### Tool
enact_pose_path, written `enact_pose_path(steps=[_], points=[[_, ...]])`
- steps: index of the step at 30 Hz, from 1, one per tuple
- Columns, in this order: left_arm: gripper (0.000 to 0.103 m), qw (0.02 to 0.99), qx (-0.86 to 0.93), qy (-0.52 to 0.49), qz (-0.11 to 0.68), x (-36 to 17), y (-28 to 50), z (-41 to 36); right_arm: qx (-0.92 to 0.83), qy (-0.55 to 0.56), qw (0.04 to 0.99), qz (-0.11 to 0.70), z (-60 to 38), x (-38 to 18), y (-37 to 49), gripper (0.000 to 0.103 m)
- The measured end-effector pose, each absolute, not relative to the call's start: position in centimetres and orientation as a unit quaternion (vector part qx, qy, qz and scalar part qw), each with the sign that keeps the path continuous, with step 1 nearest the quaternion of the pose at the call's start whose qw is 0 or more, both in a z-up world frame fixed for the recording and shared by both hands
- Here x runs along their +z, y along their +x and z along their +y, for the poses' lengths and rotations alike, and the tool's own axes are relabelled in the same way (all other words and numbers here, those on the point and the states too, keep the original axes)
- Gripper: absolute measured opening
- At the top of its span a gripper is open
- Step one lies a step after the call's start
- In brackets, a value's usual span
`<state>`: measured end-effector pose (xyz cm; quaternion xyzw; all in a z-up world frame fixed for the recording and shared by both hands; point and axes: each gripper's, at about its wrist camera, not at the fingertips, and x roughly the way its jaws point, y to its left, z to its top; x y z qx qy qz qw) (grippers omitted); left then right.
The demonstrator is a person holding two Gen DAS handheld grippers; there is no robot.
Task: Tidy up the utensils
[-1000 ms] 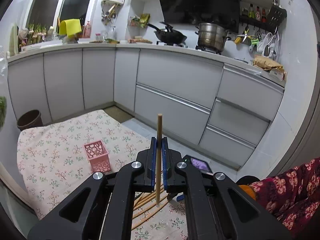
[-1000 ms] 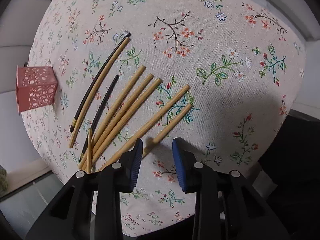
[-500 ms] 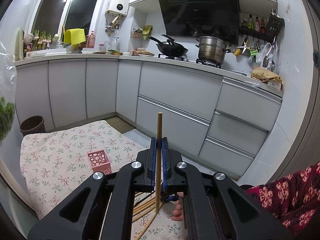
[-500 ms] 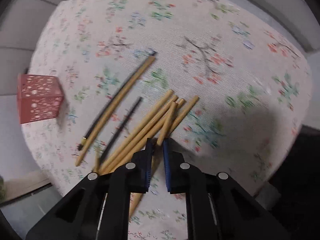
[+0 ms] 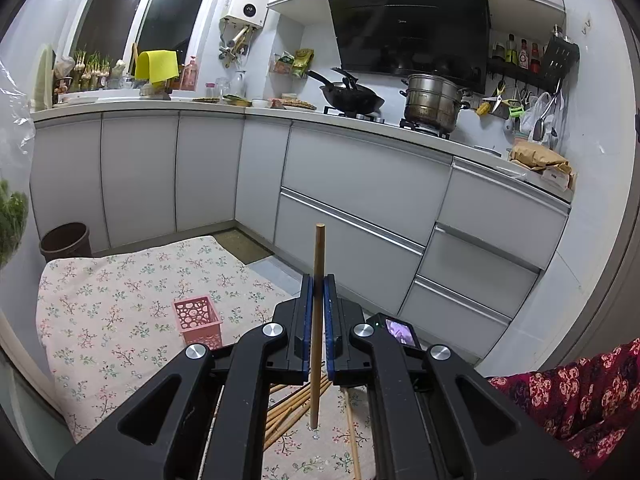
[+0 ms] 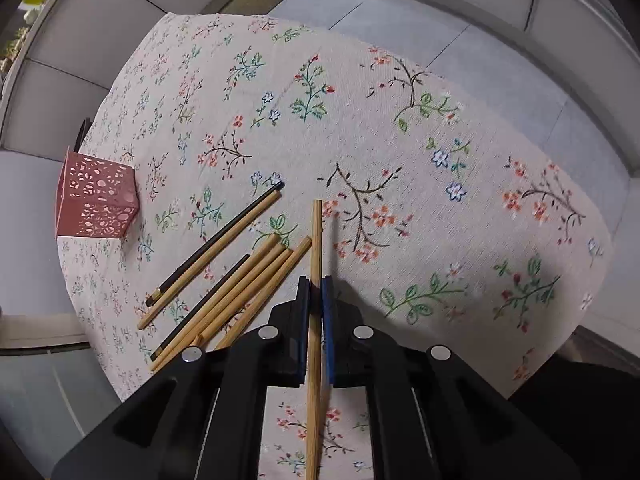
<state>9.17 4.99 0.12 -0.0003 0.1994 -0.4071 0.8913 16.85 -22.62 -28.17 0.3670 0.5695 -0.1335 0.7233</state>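
My left gripper [image 5: 319,280] is shut on a wooden chopstick [image 5: 319,256] that stands nearly upright, its lower end just above the floral cloth. My right gripper [image 6: 316,282] is shut on another wooden chopstick [image 6: 316,236], lifted off the cloth and pointing away from the camera. Several wooden and two black chopsticks [image 6: 224,284] lie in a loose fan on the cloth left of the right gripper; part of this pile [image 5: 288,404] shows under the left gripper. A pink perforated holder [image 6: 96,196] [image 5: 197,320] stands upright further left.
The floral cloth [image 6: 400,140] covers a low surface whose edges drop off to a tiled floor near grey kitchen cabinets [image 5: 360,184]. A dark bin [image 5: 66,240] stands beyond the far left corner. A red patterned sleeve [image 5: 580,392] is at lower right.
The right gripper shut on one wooden chopstick from the right side of the fan and lifted it off the cloth. The left gripper kept its chopstick and stayed put.
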Motion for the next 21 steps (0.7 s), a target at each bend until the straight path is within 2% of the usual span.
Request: enact_pose_path(steps=[7,11,15,21], points=[[0.005,0.894,-0.397,0.002,0.209,-0.3,9.5,4.5,-0.147,0.319,0.726,0.592,-22.1,-28.3,17.2,0.007],[0.004,0.899,-0.383,-0.008,0.212,-0.4,9.9,4.6,-0.123,0.339,0.75,0.555,-22.4,-27.8,16.4,0.006],[0.004,0.908,-0.361,-0.03,0.213,-0.3,10.7,4.5,-0.092,0.303,0.81,0.494,-21.0,-23.5,14.7,0.006],[0.005,0.919,-0.33,-0.052,0.211,0.5,11.8,3.9,-0.038,0.229,0.893,0.385,-18.9,-14.0,12.2,0.006]])
